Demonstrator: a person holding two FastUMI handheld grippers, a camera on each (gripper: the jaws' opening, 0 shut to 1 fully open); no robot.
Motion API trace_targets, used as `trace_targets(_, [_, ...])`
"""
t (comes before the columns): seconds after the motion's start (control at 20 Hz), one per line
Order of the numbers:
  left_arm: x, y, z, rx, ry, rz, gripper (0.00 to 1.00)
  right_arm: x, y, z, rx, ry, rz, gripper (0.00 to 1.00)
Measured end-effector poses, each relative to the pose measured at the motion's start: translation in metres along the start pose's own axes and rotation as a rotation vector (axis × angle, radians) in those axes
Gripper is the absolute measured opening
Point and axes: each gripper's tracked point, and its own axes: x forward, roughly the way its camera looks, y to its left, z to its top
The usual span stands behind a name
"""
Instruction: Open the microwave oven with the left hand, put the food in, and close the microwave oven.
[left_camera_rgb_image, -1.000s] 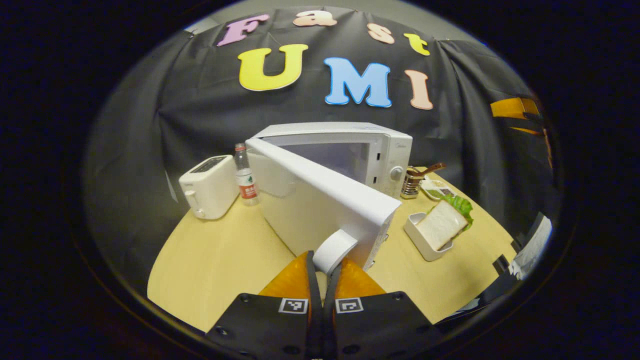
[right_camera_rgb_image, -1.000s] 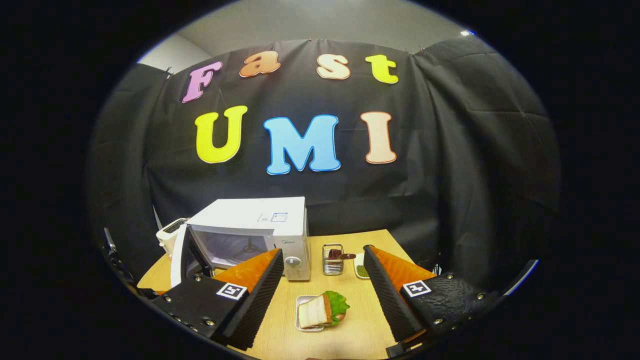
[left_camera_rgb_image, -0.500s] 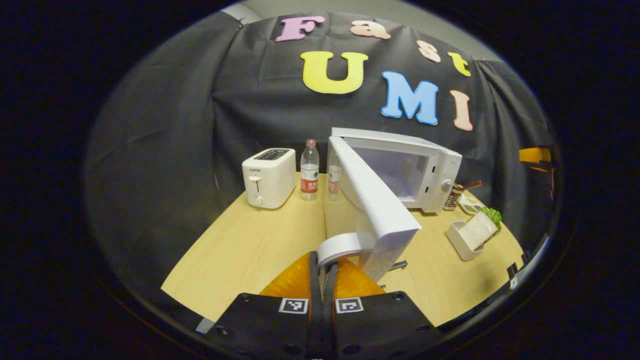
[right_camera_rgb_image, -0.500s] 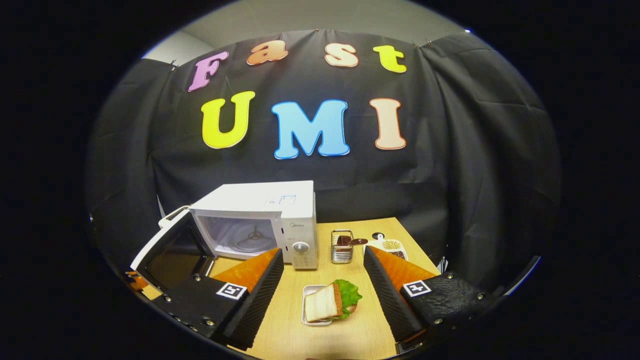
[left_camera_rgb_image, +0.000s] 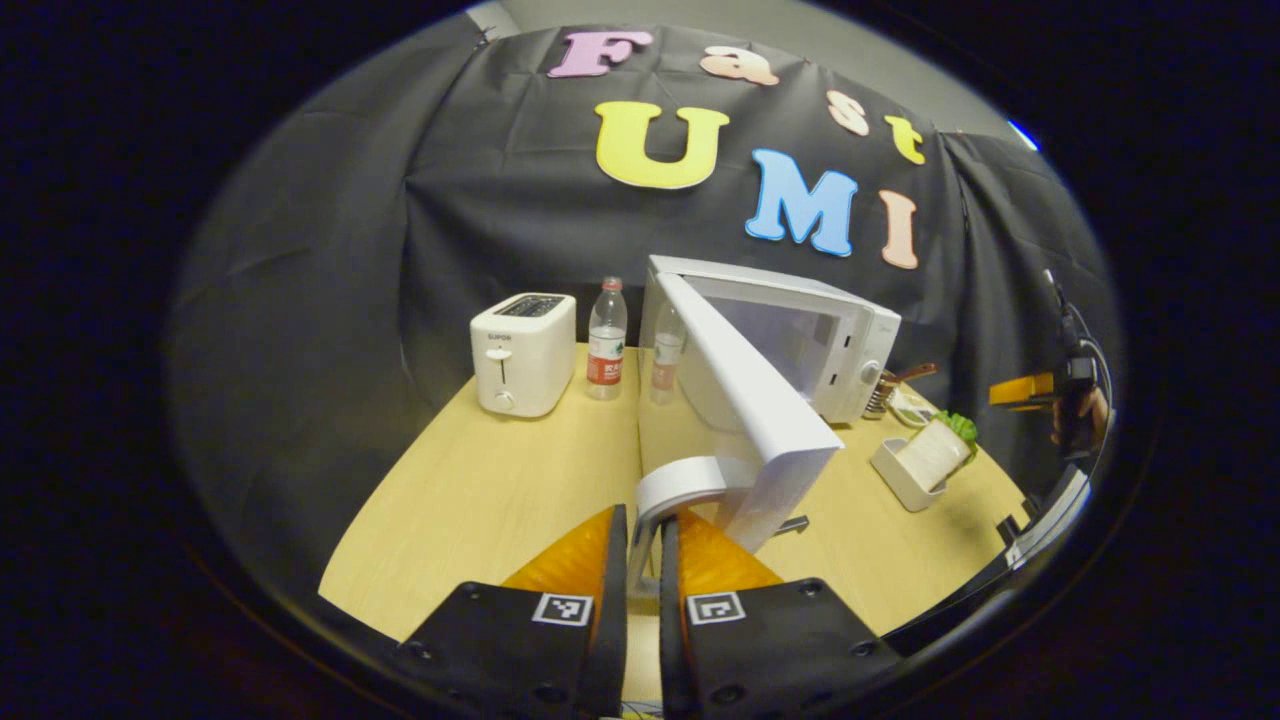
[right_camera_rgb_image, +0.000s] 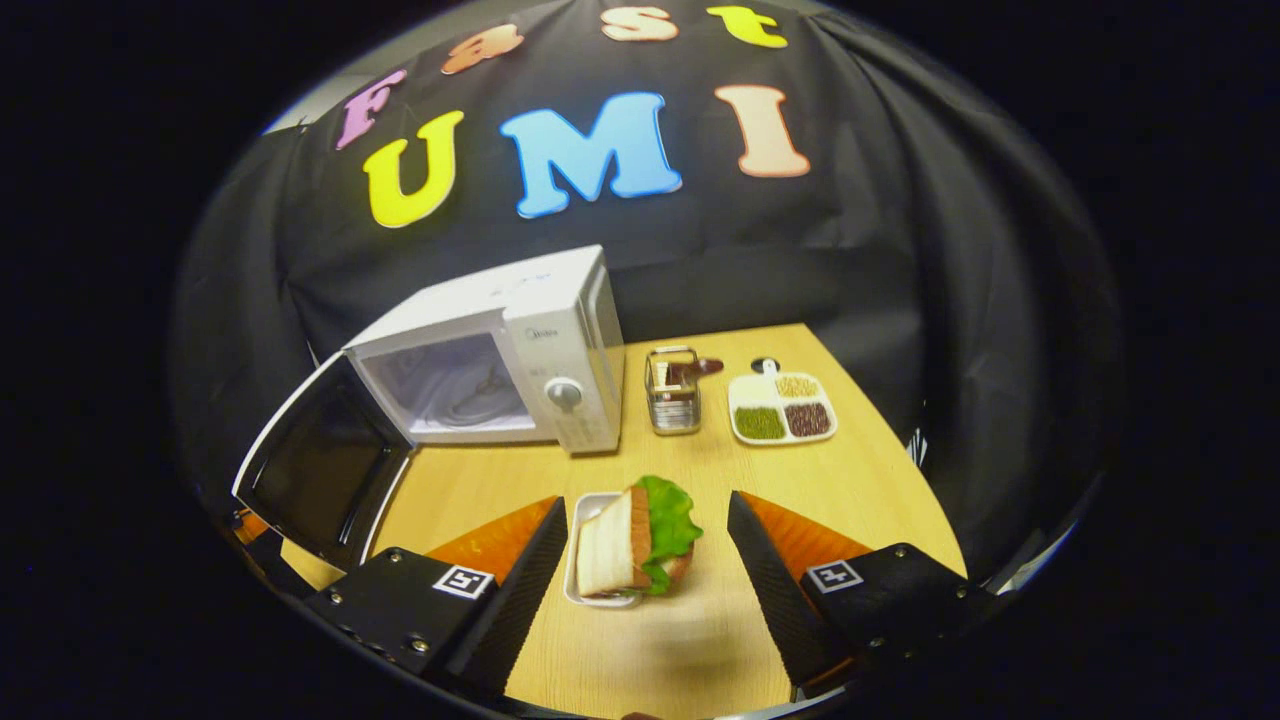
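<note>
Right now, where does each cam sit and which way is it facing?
Left gripper view: rides the left gripper, low at the table's front, facing the door handle it clamps, with toaster and bottle behind. Its two fingers show, nearly closed.
Right gripper view: rides the right gripper, above the table, tilted down at the sandwich in its tray; fingers spread wide.
Shared: microwave, open door, sandwich, utensil basket.
</note>
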Motion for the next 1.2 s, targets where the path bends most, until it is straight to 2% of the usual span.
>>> trace_targets(0.05, [-0.008, 0.007, -0.003, -0.014, -0.009, 0.021, 0.29, 0.008, -0.006, -0.011, 0.033, 0.04, 0.006, 0.98])
trace_targets(0.1, [-0.015, 0.016, -0.003, -0.031, -0.018, 0.049, 0.34, 0.014, -0.012, -0.022, 0.06, 0.073, 0.007, 0.92])
trace_targets(0.15, [-0.023, 0.03, -0.005, -0.045, -0.028, 0.1, 0.4, 0.02, -0.016, -0.031, 0.079, 0.106, 0.009, 0.99])
trace_targets(0.2, [-0.031, 0.043, -0.002, -0.07, -0.037, 0.146, 0.46, 0.025, -0.016, -0.038, 0.097, 0.135, 0.024, 0.98])
trace_targets(0.3, [-0.056, 0.055, 0.023, -0.124, -0.105, 0.227, 0.42, 0.033, -0.015, -0.05, 0.112, 0.176, 0.058, 0.96])
trace_targets(0.4, [-0.092, 0.043, 0.063, -0.143, -0.195, 0.28, 0.42, 0.039, -0.012, -0.054, 0.114, 0.198, 0.088, 0.96])
trace_targets(0.45, [-0.102, 0.031, 0.084, -0.142, -0.246, 0.292, 0.38, 0.041, -0.01, -0.056, 0.115, 0.208, 0.1, 0.96])
trace_targets(0.5, [-0.109, 0.013, 0.109, -0.139, -0.295, 0.292, 0.37, 0.044, -0.008, -0.057, 0.119, 0.219, 0.109, 0.96])
trace_targets(0.55, [-0.112, -0.011, 0.136, -0.135, -0.344, 0.273, 0.41, 0.048, -0.005, -0.058, 0.127, 0.229, 0.121, 0.96])
trace_targets(0.7, [-0.101, -0.09, 0.195, -0.104, -0.429, 0.185, 0.71, 0.052, 0.001, -0.064, 0.169, 0.267, 0.152, 0.93])
trace_targets(0.8, [-0.089, -0.138, 0.236, -0.086, -0.489, 0.134, 0.84, 0.055, 0.0, -0.068, 0.188, 0.283, 0.16, 0.9])
trace_targets(0.85, [-0.078, -0.163, 0.247, -0.074, -0.508, 0.093, 0.86, 0.056, 0.0, -0.068, 0.218, 0.283, 0.17, 0.75])
trace_targets(0.9, [-0.068, -0.184, 0.255, -0.058, -0.514, 0.063, 0.87, 0.058, 0.003, -0.063, 0.268, 0.272, 0.191, 0.77])
trace_targets(0.95, [-0.059, -0.197, 0.26, -0.041, -0.51, 0.05, 0.86, 0.054, 0.004, -0.06, 0.305, 0.265, 0.205, 0.49])
trace_targets(1.05, [-0.043, -0.223, 0.263, -0.024, -0.49, 0.017, 0.86, 0.055, 0.006, -0.063, 0.325, 0.281, 0.235, 0.33])
trace_targets(1.1, [-0.038, -0.233, 0.267, -0.021, -0.483, 0.006, 0.86, 0.056, 0.009, -0.062, 0.319, 0.284, 0.255, 0.19])
trace_targets(1.2, [-0.031, -0.247, 0.273, -0.018, -0.473, 0.0, 0.88, 0.055, 0.009, -0.058, 0.303, 0.279, 0.279, 0.22])
